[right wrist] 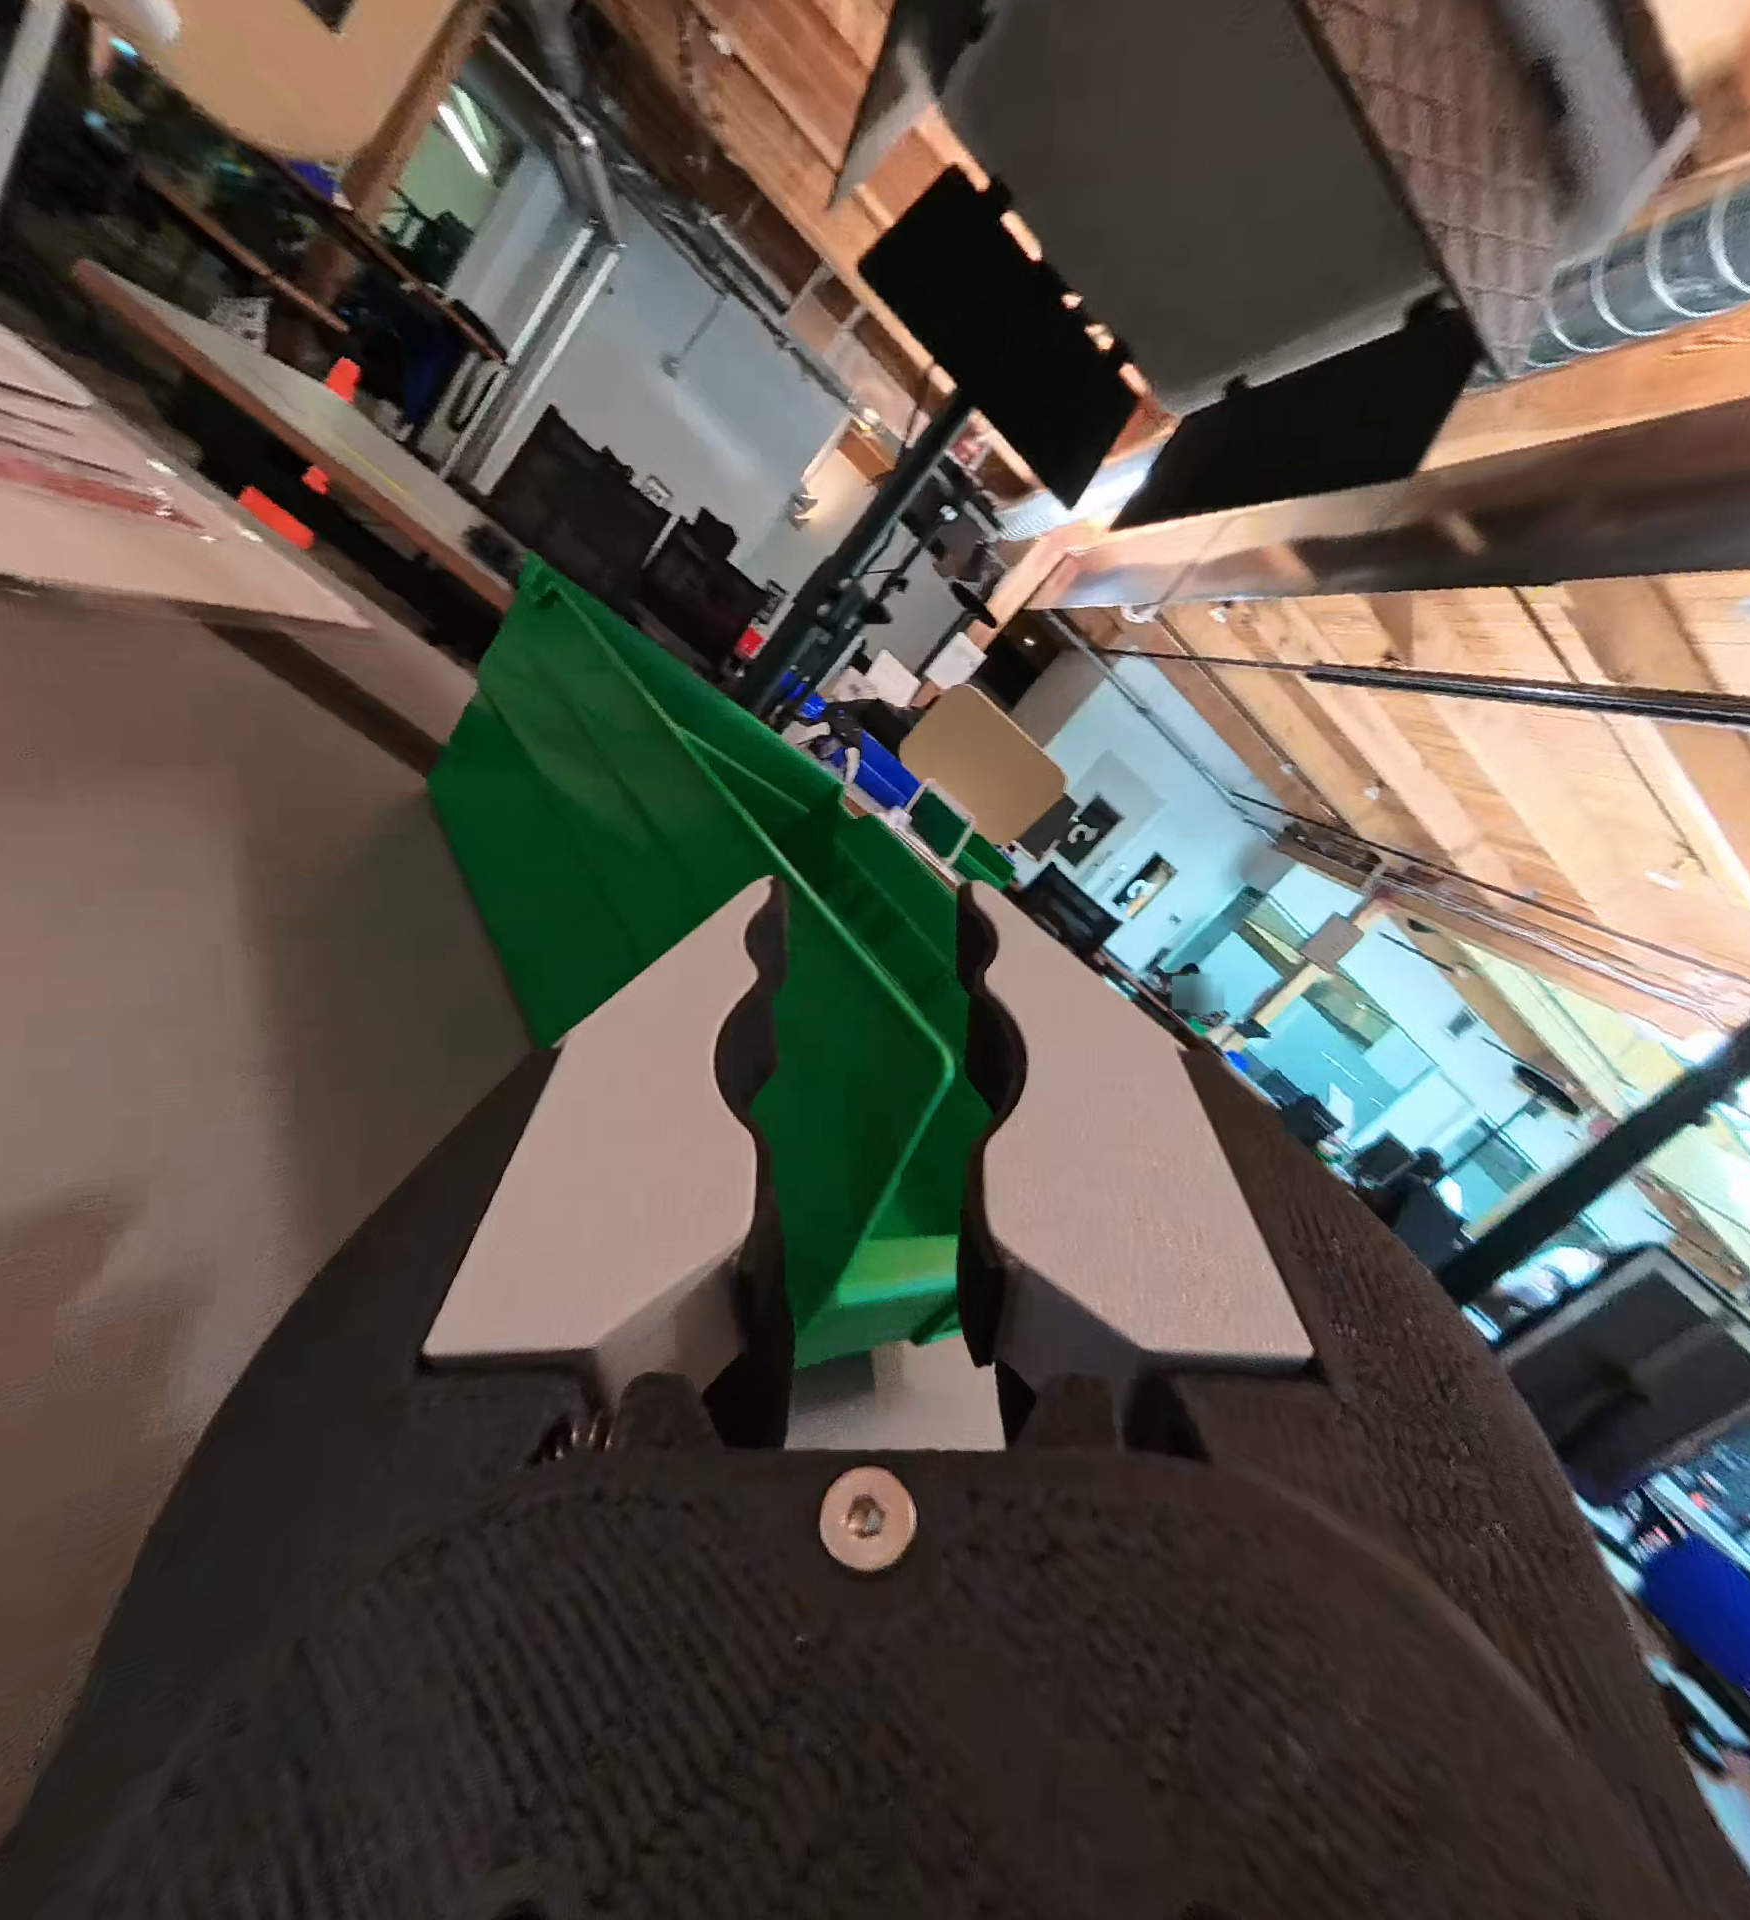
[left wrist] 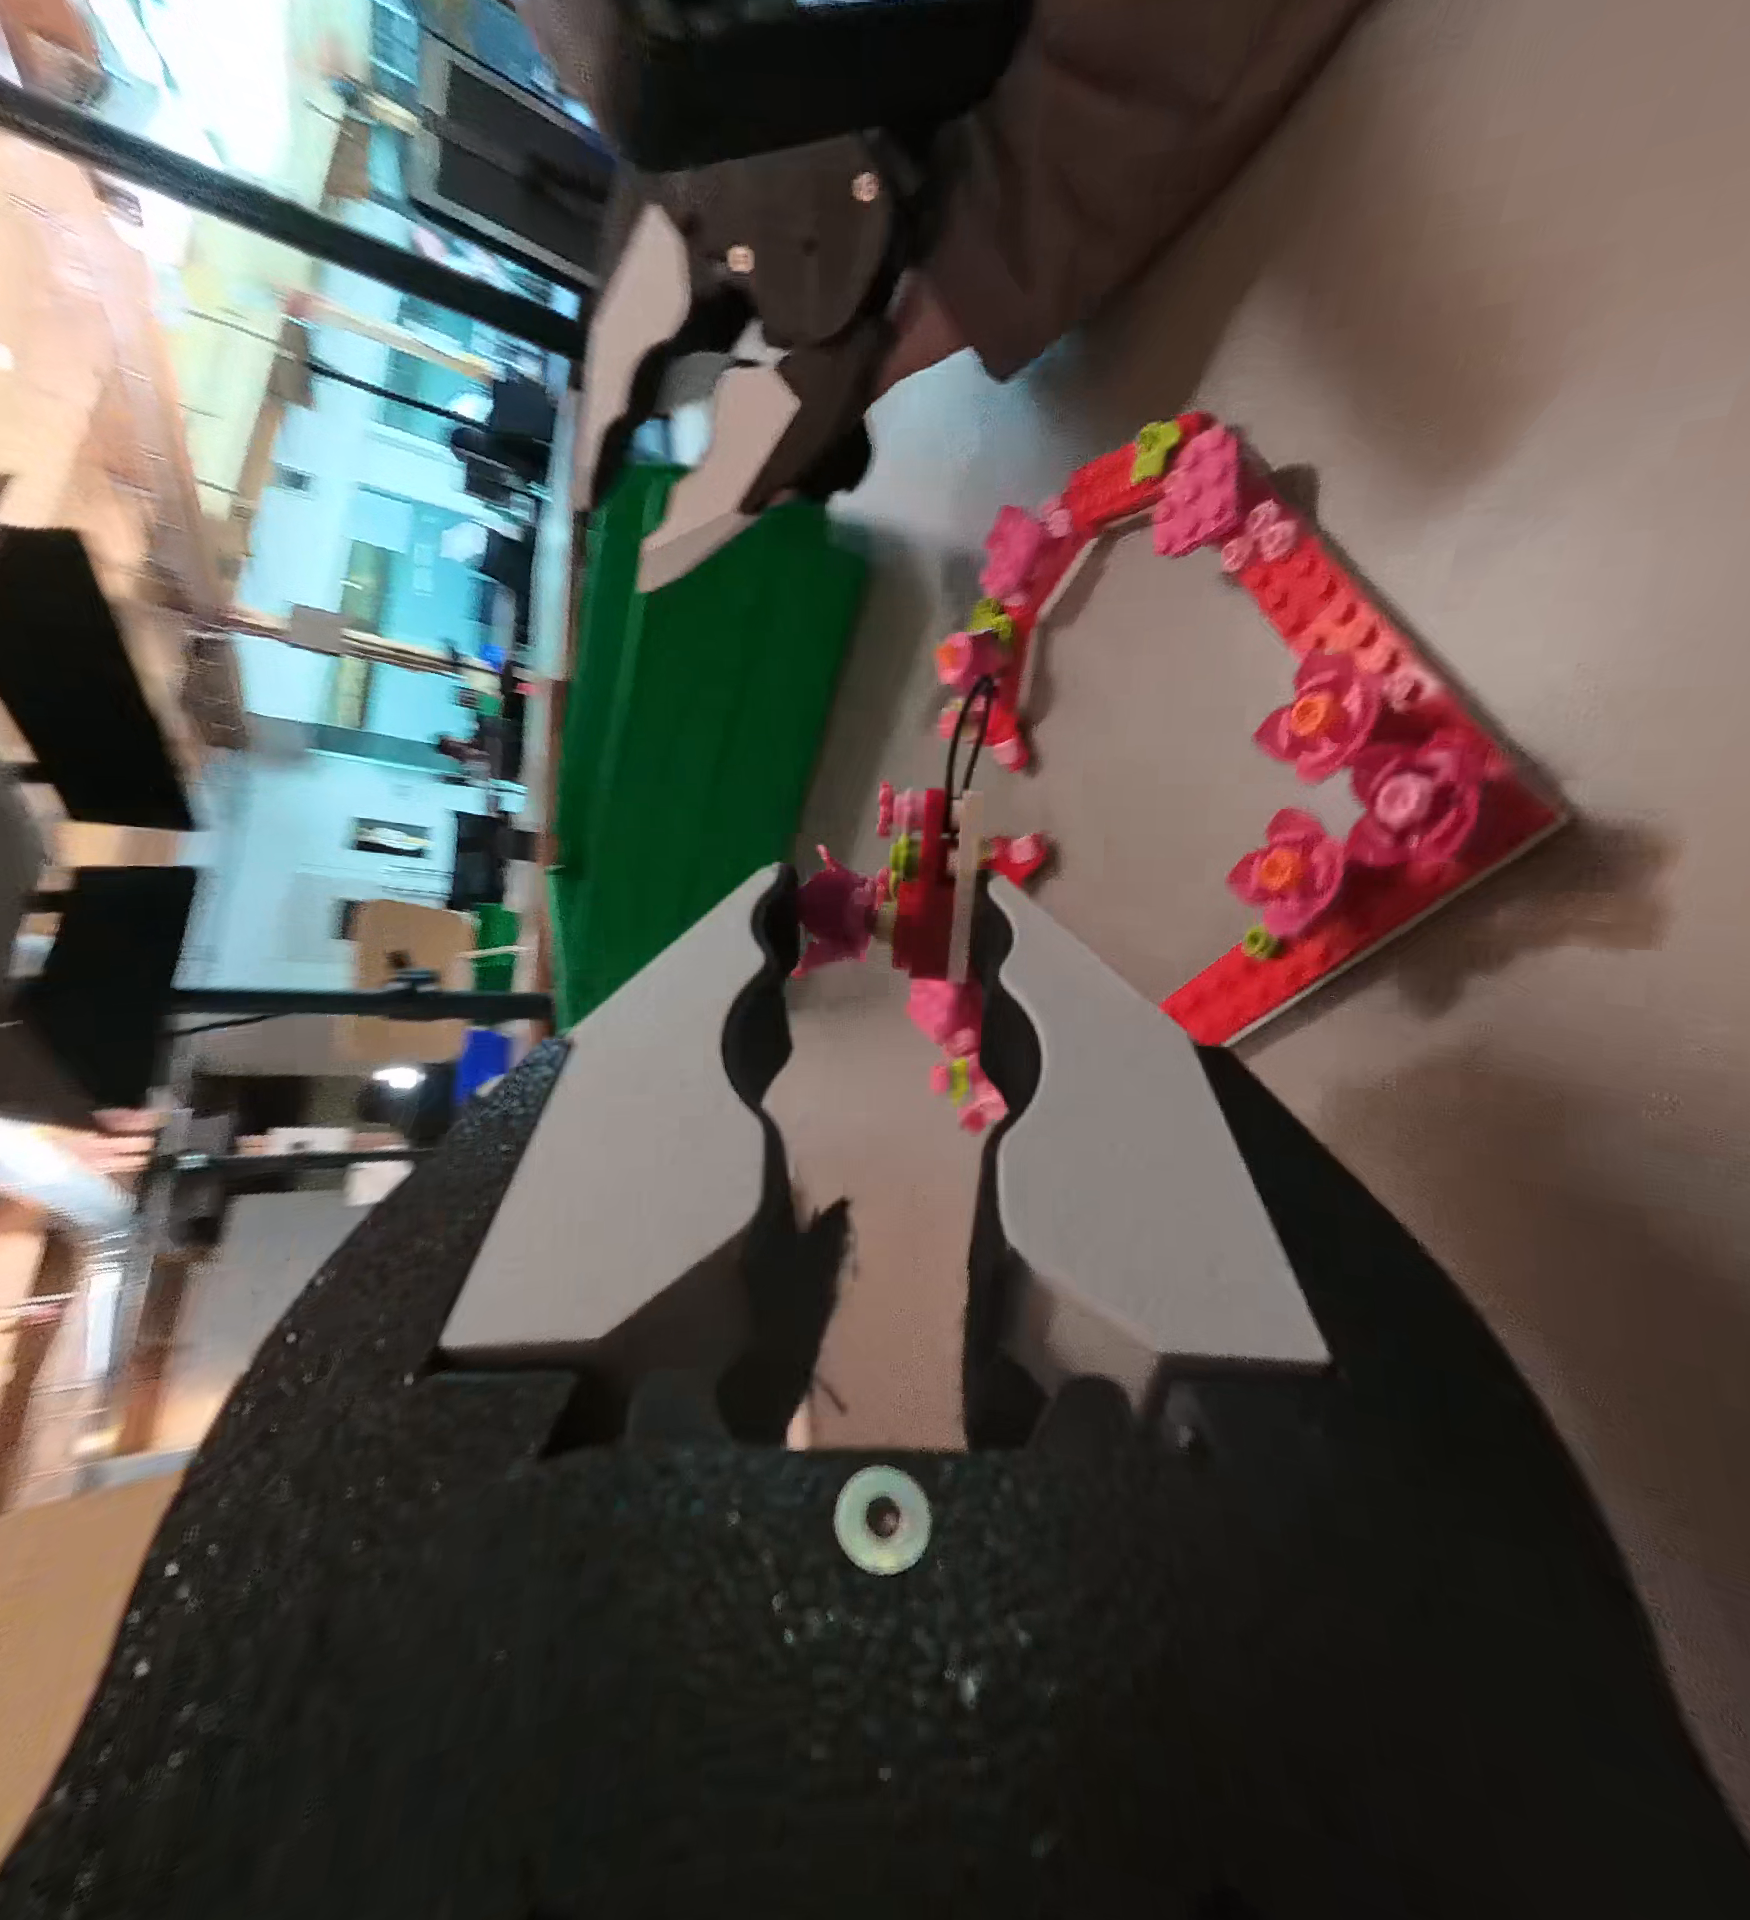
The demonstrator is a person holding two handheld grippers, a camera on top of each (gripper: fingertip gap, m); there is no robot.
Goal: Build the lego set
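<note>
The left gripper [left wrist: 886, 914] has its jaws set around a small red-and-pink lego sub-assembly [left wrist: 928, 904] with a grey plate and a thin black loop on it. The piece sits between the tips, and the grey plate seems to lie against the right-hand tip, though blur makes it hard to tell how firmly it is pinched. The large red lego frame [left wrist: 1307, 727], studded with pink flowers and lime leaves, lies flat on the grey worktop [left wrist: 1473, 312] just beyond, one side open.

The step in hand appears to be bringing the small piece to the frame. To do it well, the hold should bear on the solid red core and grey plate, not on the flower — those would likely pop off. The piece should come down square over its studs, with the frame braced so it does not slide.

The right gripper [right wrist: 866, 904] is lifted and tilted, its jaws partly apart with nothing between them; through the gap shows only the green bin [right wrist: 642, 810], which stands farther back on the worktop. In the left wrist view it hovers above the far end of the frame, well placed to steady it.

Bare worktop surrounds the frame on its near and right sides — ample room to approach. The bin closes off the far side.
</note>
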